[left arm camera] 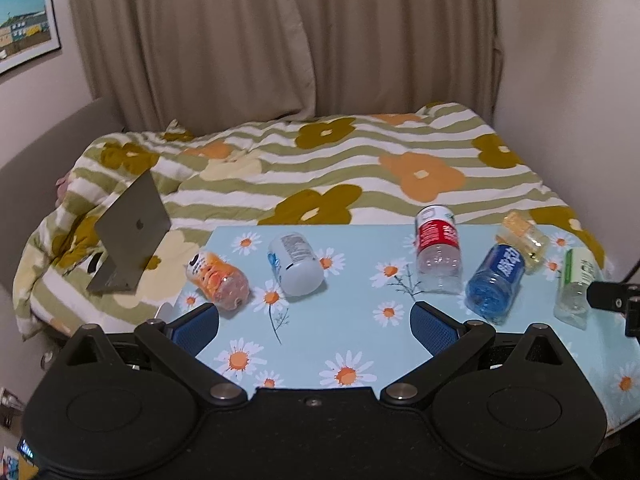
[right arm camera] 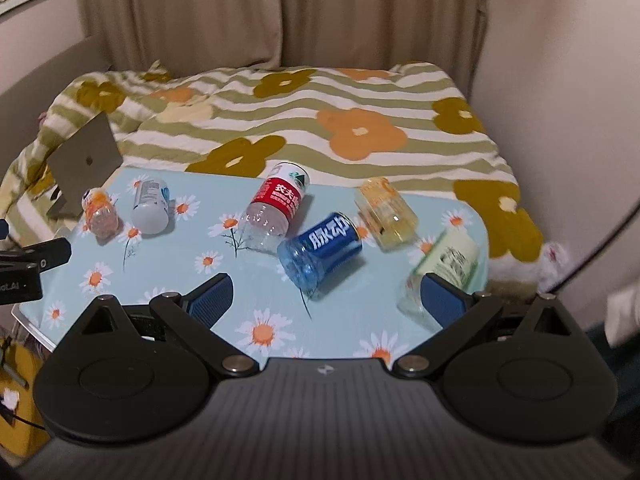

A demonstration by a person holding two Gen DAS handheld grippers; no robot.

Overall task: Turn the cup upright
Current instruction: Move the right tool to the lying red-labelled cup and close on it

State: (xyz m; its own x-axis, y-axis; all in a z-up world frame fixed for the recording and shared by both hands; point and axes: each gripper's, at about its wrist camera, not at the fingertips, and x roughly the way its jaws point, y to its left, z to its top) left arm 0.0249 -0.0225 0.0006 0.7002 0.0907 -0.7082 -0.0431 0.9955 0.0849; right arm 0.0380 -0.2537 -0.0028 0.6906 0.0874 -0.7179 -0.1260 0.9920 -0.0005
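Ahead, six cups (right arm camera: 320, 252) lying toppled, right claw (right arm camera: 326, 298) spread, above table (right arm camera: 168, 264)

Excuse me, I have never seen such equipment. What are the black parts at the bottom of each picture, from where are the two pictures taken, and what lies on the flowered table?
The black parts are two hand-held grippers; a person holds one in each hand. Each carries a camera looking forward along its two blue-padded fingers. One picture comes from the left gripper, the other from the right gripper. Both are open and hold nothing.

On the daisy tablecloth six cut bottle cups lie on their sides: an orange cup, a white cup, a red-labelled cup, a blue cup, a yellow cup and a green-labelled cup. Behind stands a bed with an open laptop on it.
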